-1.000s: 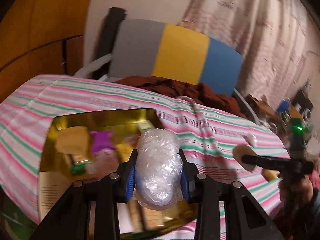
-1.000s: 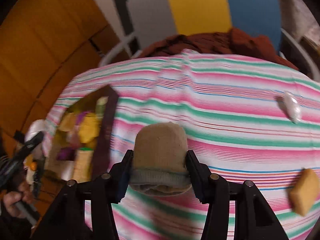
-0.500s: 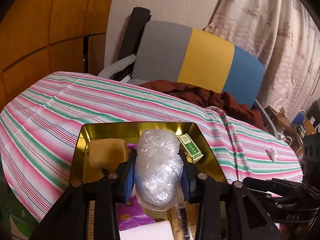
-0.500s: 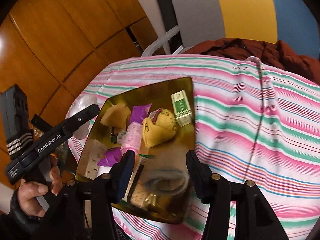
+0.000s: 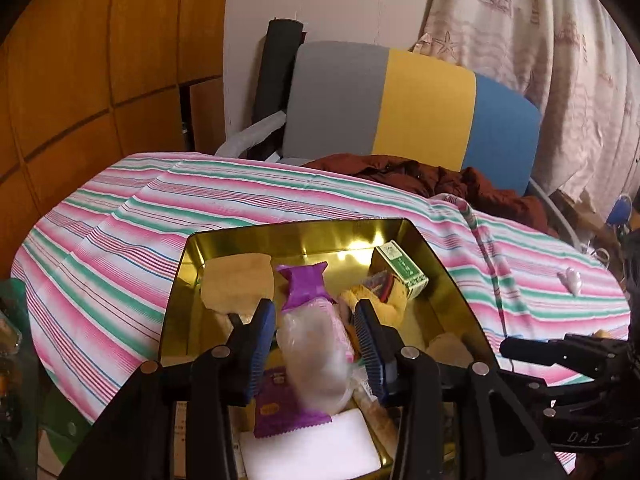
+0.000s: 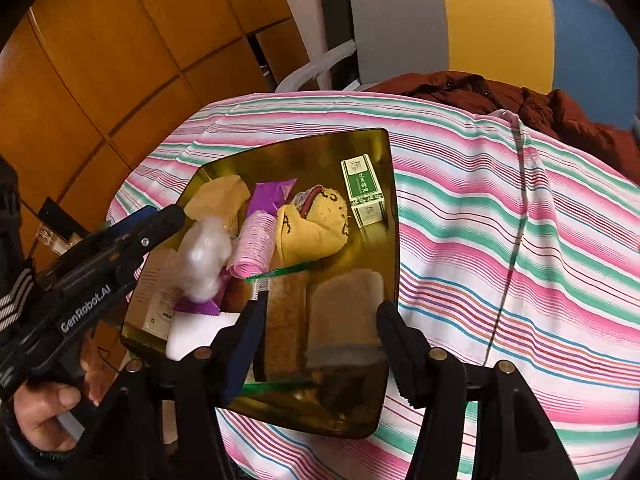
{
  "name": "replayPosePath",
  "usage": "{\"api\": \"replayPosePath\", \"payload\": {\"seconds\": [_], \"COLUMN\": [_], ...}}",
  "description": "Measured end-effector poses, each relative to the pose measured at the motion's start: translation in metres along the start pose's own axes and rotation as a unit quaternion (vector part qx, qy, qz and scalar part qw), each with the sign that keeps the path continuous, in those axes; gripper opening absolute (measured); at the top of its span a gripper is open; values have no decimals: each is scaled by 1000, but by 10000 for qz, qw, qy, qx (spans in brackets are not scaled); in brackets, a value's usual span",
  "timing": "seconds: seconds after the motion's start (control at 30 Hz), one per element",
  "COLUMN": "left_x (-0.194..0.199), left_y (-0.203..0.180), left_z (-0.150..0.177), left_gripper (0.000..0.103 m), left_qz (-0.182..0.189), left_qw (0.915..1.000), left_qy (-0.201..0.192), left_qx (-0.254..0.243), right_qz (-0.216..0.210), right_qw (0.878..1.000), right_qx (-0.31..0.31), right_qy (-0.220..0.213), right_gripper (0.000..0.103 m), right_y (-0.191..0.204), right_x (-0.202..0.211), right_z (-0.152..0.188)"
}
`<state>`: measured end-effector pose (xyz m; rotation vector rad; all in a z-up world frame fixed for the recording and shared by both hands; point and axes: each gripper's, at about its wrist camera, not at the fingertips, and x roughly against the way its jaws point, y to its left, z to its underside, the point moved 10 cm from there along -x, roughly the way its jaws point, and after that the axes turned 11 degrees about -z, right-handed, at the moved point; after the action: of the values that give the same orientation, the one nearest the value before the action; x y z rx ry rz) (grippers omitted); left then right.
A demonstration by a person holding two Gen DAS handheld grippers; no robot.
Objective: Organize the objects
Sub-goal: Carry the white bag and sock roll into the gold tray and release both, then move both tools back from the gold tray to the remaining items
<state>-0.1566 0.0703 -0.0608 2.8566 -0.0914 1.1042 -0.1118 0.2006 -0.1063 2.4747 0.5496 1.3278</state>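
Observation:
A gold tin tray [image 5: 304, 226] on the striped tablecloth holds several items: a green box [image 5: 400, 272], a purple packet [image 5: 304, 284], a tan cloth [image 5: 236, 280] and a white block [image 5: 312, 448]. My left gripper [image 5: 316, 332] is open over the tray. A clear plastic bundle [image 5: 312, 356] sits loose and blurred below its pads, on a pink roll [image 6: 256, 248]. My right gripper [image 6: 320, 312] is open wide above the tray's [image 6: 394, 220] near right corner. A tan sock [image 6: 344, 320] lies flat in the tray between its fingers, beside a long cracker pack [image 6: 284, 320] and a yellow pouch [image 6: 316, 232].
The striped tablecloth [image 6: 520, 240] stretches to the right of the tray, with a small white object [image 5: 572, 280] lying on it. Behind the table are a grey, yellow and blue chair [image 5: 400, 104] with a maroon garment [image 5: 440, 180], and wooden panels at left. A hand [image 6: 44, 412] holds the left gripper.
Both grippers swung over the tray. The right one let go of the tan sock, which now lies in the tray. The plastic bundle has dropped out of the left gripper's pads.

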Motion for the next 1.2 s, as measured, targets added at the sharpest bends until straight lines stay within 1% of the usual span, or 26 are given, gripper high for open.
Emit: {"api": "replayPosePath", "payload": {"seconds": [0.03, 0.27, 0.37, 0.47, 0.5, 0.6, 0.67, 0.8, 0.83, 0.9, 0.97, 1.03, 1.2], "left_x": [1, 4, 7, 10, 11, 13, 14, 17, 18, 20, 21, 22, 27], "left_y": [-1, -4, -6, -9, -9, -10, -10, -6, -6, -5, -6, -7, -13], "left_z": [2, 5, 4, 5, 6, 8, 9, 11, 11, 13, 16, 18, 23], "left_gripper": [42, 45, 46, 46, 46, 46, 46, 46, 46, 46, 46, 46, 46], "left_qz": [-17, -22, -15, 11, 11, 4, -6, -65, -70, -81, -74, -64, -11], "left_qw": [10000, 10000, 10000, 9999, 9999, 9999, 10000, 10000, 10000, 9999, 9999, 9999, 9998], "left_qy": [3, 23, -18, -26, -25, -30, -29, -47, -54, -76, -77, -68, -67], "left_qx": [-24, -56, -91, -109, -115, -106, -88, -53, -45, -57, -83, -104, -201], "right_qz": [35, 203, 278, 416, 464, 608, 707, 915, 960, 1022, 1066, 1142, 1258], "right_qw": [10000, 9997, 9994, 9987, 9984, 9973, 9963, 9940, 9934, 9925, 9919, 9908, 9893], "right_qx": [8, 107, 145, 211, 232, 299, 353, 396, 389, 373, 354, 367, 347], "right_qy": [-13, -107, -165, -210, -231, -297, -339, -460, -491, -566, -597, -627, -651], "right_gripper": [64, 69, 76, 80, 83, 84, 89, 91, 96, 99, 100, 102, 103], "right_y": [0, 1, 2, 2, 2, 2, 2, 0, -1, -2, -3, -4, -7], "right_x": [0, 5, 8, 11, 12, 14, 16, 22, 23, 27, 29, 32, 35], "right_z": [1, 5, 5, 6, 6, 6, 6, 5, 5, 5, 5, 5, 7]}}
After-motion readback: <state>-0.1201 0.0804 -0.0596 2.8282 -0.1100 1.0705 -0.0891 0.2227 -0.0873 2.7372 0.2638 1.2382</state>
